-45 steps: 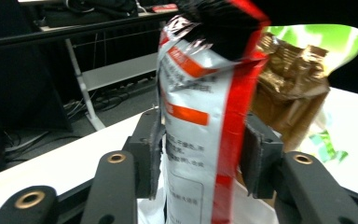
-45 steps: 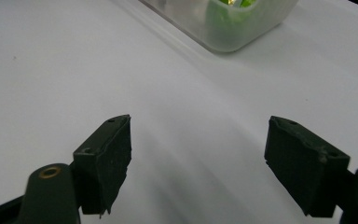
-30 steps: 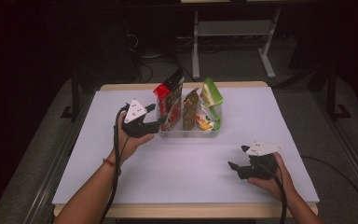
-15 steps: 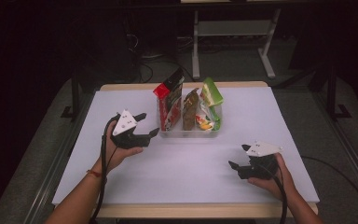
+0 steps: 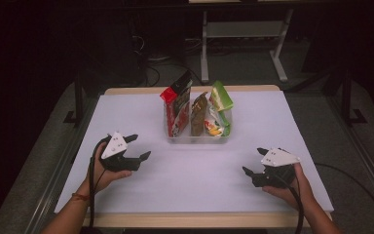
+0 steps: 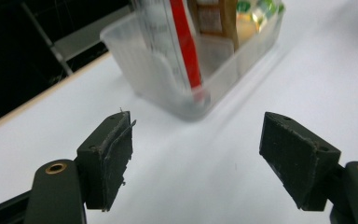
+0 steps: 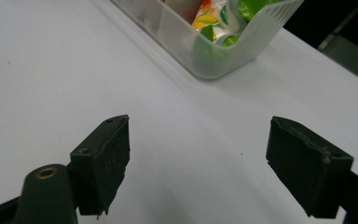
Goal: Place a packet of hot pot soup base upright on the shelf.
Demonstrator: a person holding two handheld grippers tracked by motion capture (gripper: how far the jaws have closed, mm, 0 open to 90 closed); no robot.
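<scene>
A clear plastic bin (image 5: 197, 138) stands at the middle of the white table (image 5: 195, 185). Upright in it are a red and black snack packet (image 5: 177, 105), a brown packet (image 5: 198, 114) and a green packet (image 5: 220, 100). My left gripper (image 5: 139, 147) is open over the table, left of the bin and nearer the front, with nothing between its jaws. In the left gripper view the bin (image 6: 158, 79) and the red packet (image 6: 186, 46) lie just ahead. My right gripper (image 5: 254, 161) is open at the front right, empty, and the bin's corner (image 7: 214, 56) shows ahead of it.
Dark floor surrounds the table, with a metal stand (image 5: 243, 44) behind it. The person's forearms come in at the bottom left and bottom right. Bare white tabletop lies between the two grippers.
My left gripper has drawn back from beside the bin, toward the front left of the table. The right gripper has stayed put.
</scene>
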